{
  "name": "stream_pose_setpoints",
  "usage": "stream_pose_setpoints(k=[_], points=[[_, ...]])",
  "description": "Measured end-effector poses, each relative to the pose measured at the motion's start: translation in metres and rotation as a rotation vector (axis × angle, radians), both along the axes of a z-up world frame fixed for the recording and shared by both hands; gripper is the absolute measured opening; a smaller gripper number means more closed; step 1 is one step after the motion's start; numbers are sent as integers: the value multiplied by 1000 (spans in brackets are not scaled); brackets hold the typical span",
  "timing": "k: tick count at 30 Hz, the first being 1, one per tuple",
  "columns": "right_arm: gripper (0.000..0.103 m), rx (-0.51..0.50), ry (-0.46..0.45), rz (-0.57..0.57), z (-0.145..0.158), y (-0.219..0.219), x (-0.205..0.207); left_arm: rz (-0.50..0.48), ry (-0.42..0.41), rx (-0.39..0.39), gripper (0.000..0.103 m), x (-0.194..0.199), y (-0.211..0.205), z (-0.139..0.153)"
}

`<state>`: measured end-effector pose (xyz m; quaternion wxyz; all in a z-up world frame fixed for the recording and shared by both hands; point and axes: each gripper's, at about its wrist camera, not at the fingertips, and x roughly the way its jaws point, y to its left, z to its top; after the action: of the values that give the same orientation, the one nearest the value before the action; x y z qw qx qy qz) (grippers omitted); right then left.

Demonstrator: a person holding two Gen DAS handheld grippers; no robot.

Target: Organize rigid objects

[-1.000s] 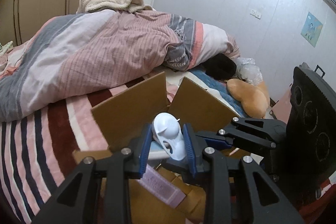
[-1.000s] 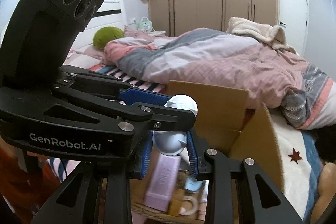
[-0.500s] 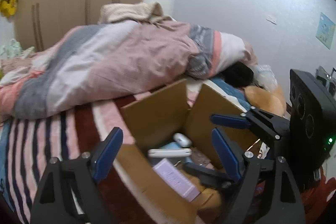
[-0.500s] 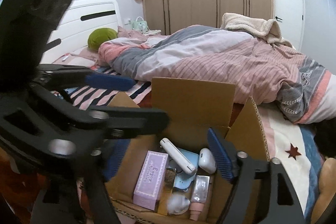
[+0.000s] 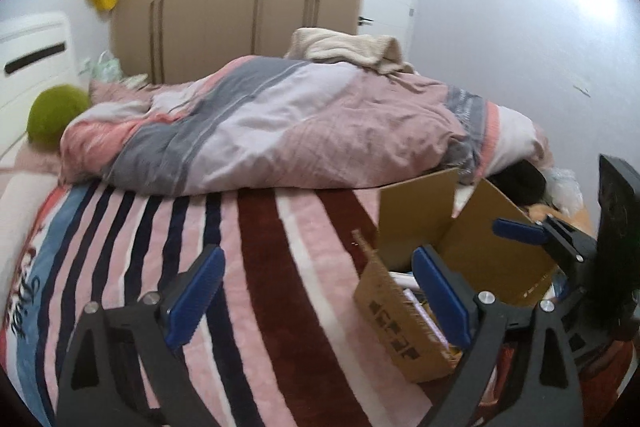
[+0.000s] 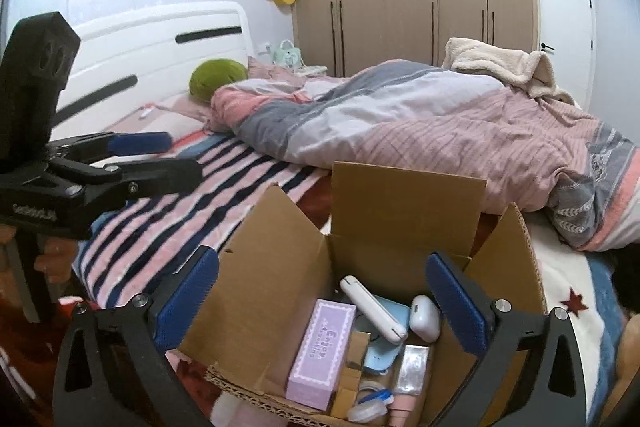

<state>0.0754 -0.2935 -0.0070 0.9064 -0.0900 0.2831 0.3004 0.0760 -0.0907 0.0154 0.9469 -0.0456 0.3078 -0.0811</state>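
A: Claws? Box?
B: Both spread, nothing held. Cardboard box (image 6: 404,227) on bed, directly under right claw (image 6: 320,303); left claw (image 5: 318,297) sits off to its left, over blanket.

left claw (image 5: 316,297) and right claw (image 6: 324,301) both gape wide with nothing between their fingers
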Motion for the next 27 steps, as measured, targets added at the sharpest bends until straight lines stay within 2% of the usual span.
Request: stream_pose_setpoints(k=[2,6,13,19,27], points=[[103,-32,27,-8,-4,2,2,22,7,-7,93,-1,6,-5],[103,-1,27,17,-2,2,-3,65,2,-4,93,-6,14,-10],[103,32,10,45,24,8,-2,115,-22,19,93,-13,21,-9],[103,76,32,37,16,3,-4,120,-8,20,93,-15,26,-15],[103,50,26,43,11,13,-13,113,-11,16,93,-16,27,-15]])
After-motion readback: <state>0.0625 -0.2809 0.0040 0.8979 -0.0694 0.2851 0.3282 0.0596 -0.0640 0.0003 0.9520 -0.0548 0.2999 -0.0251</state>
